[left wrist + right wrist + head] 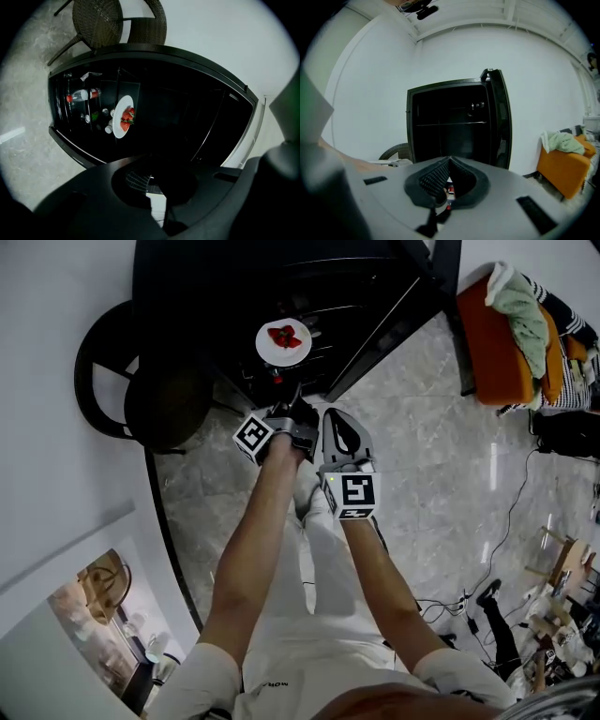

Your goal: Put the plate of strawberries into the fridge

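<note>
Wicker chair [167, 407] beside open fridge [211, 292]

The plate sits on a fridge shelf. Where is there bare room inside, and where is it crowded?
The upper shelf is bare from the side wall opposite the door up to some small objects. Crowded: the plate of strawberries has a bottle and small containers close beside it. Its other side is too dark to judge.

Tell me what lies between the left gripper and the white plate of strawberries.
Head view: only the black fridge's dark interior and a small red-topped item separate left gripper and white strawberry plate.
</note>
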The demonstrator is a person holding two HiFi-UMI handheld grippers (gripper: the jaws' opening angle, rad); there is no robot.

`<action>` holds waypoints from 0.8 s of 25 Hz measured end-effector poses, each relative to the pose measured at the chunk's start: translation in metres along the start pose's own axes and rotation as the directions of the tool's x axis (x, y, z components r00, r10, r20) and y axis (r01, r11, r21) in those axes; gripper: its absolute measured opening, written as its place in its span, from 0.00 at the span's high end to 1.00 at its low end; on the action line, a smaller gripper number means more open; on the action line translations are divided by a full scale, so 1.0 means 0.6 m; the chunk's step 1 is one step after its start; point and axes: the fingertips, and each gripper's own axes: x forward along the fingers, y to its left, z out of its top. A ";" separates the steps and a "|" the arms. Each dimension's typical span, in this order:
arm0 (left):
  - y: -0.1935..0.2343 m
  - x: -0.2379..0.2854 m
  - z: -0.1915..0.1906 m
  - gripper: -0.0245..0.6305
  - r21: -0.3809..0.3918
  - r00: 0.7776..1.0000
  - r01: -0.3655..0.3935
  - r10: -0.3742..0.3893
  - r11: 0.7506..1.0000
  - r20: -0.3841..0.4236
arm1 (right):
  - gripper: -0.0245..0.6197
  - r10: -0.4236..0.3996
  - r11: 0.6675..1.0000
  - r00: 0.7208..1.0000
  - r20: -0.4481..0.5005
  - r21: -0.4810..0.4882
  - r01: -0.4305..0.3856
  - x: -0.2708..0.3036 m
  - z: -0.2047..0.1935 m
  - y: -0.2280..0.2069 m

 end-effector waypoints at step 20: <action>-0.240 -0.111 -0.077 0.96 0.281 0.994 0.084 -0.060 0.956 -0.093 | 0.94 0.000 0.998 1.000 0.013 0.067 -0.001 -0.085 0.148 0.036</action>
